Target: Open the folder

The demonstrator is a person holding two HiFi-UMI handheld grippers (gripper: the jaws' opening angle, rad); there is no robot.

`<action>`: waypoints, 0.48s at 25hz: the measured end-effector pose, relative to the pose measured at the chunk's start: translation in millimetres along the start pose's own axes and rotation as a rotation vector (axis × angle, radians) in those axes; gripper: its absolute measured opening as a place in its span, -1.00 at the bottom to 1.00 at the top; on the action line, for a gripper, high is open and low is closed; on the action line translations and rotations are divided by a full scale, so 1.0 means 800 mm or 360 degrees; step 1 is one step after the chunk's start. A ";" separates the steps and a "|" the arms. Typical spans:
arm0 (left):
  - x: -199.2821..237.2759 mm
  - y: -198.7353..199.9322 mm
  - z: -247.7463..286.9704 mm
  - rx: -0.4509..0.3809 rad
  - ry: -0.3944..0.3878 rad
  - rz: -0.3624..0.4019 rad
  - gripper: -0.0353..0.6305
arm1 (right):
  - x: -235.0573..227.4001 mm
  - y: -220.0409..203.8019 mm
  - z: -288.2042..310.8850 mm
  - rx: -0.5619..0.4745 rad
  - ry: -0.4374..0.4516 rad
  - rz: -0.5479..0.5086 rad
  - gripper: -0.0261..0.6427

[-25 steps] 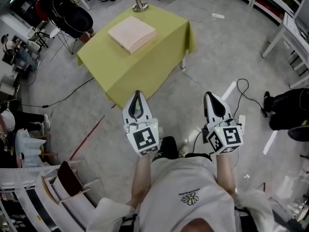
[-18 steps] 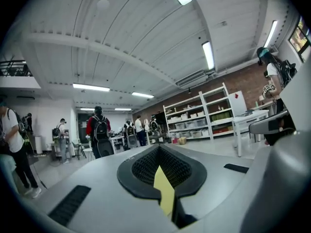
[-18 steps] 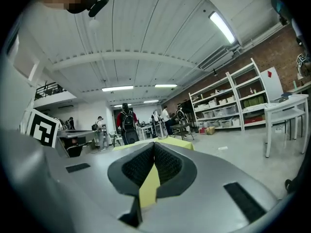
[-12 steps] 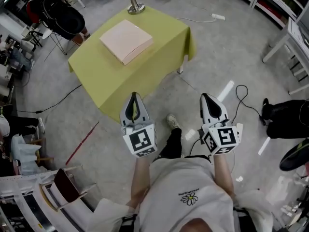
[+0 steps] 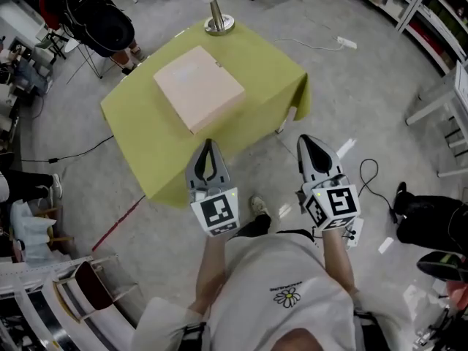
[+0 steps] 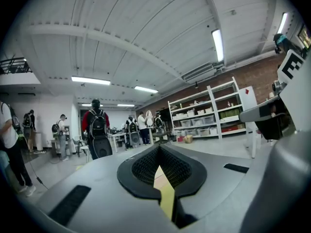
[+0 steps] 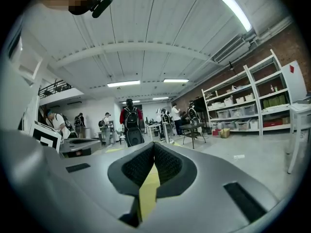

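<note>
A closed pale pink folder [image 5: 199,87] lies flat on a table under a yellow-green cloth [image 5: 153,148]. My left gripper [image 5: 208,146] is shut and empty, held level just over the table's near edge, short of the folder. My right gripper [image 5: 305,142] is also shut and empty, over the floor to the right of the table. In the left gripper view the closed jaws meet at the tip [image 6: 159,147], and a strip of yellow cloth shows through the gap below them. The right gripper view shows the same: jaws together [image 7: 153,145], nothing held.
A metal lamp base [image 5: 218,23] stands at the table's far edge. Chairs [image 5: 99,20] crowd the far left, and a white cable with a power strip [image 5: 344,42] lies on the floor at the right. People with backpacks [image 6: 97,126] and shelving [image 6: 210,110] fill the room beyond.
Both grippers have travelled forward toward the table, still shut. The table and folder now sit closer, and the left gripper has reached the table's near edge.
</note>
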State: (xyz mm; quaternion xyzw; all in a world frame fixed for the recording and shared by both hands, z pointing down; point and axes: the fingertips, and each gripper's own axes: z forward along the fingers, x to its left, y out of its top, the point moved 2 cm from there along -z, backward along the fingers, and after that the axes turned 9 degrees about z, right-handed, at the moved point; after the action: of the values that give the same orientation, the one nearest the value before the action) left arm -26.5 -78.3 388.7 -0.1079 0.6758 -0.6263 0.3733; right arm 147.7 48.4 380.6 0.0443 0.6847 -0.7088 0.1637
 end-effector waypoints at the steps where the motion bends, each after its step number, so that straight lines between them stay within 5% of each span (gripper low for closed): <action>1: 0.004 -0.001 0.013 0.0003 0.0017 0.0000 -0.85 | 0.000 0.005 0.017 -0.0002 0.0029 -0.0001 -0.89; 12: 0.058 0.001 0.050 0.0113 0.0231 -0.0099 -0.85 | 0.037 0.033 0.127 0.0122 0.0329 0.0014 -0.89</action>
State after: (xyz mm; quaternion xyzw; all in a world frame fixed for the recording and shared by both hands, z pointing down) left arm -33.1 -137.1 373.1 -0.0700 0.6748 -0.6674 0.3072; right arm 143.5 -56.7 353.0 0.1263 0.6701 -0.7254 0.0934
